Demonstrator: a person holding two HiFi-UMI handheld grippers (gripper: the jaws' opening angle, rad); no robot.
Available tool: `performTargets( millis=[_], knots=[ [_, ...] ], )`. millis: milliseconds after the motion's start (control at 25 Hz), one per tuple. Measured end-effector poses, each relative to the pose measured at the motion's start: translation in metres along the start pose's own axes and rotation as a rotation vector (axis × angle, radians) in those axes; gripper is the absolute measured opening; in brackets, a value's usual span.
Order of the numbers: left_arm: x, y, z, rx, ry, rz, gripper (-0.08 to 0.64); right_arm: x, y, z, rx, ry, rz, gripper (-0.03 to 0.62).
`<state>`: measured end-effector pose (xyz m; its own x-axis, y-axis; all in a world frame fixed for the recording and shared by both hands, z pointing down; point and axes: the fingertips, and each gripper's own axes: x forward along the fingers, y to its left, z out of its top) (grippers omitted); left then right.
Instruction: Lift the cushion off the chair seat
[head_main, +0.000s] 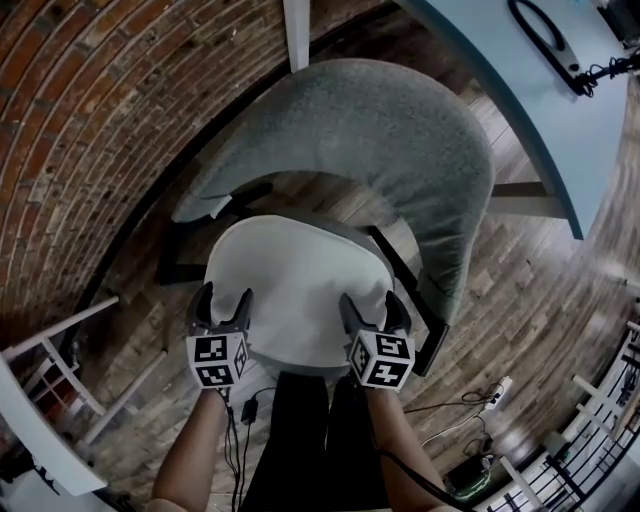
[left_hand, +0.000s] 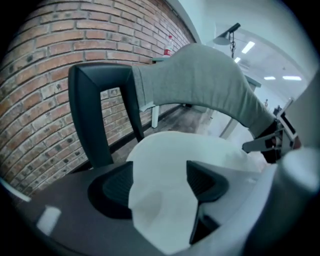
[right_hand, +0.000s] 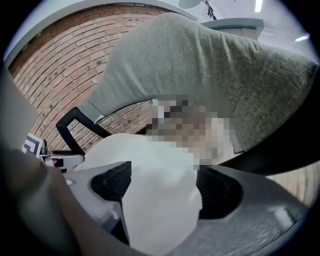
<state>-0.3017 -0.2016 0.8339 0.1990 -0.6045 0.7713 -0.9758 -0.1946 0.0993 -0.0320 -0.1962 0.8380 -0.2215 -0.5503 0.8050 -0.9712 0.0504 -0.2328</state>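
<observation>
The left tool (head_main: 225, 297) and right tool (head_main: 370, 300), jaws apart, each straddled the near edge of the white cushion (head_main: 295, 285) on the chair (head_main: 400, 140).

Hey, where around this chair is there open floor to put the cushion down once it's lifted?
Bare wood floor right of the grey backrest, bordered by the blue table. A smaller patch sits left of the cushion, between brick wall and white frame. Crowded: near right, with cables and a power strip.
</observation>
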Motion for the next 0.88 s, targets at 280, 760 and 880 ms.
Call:
performTargets(
  millis=[280,760,880],
  knots=[
    [0.009,0.01,-0.014,-0.059,0.019,0.039,0.432,0.009,-0.015,-0.012,0.024,0.017,-0.041,0.495],
    [0.023,0.022,-0.043,-0.188,0.111,0.02,0.456,0.03,-0.035,-0.021,0.078,0.044,-0.059,0.512],
    [0.026,0.023,-0.045,-0.196,0.117,0.009,0.456,0.039,-0.038,-0.026,0.107,0.075,-0.052,0.512]
  ],
)
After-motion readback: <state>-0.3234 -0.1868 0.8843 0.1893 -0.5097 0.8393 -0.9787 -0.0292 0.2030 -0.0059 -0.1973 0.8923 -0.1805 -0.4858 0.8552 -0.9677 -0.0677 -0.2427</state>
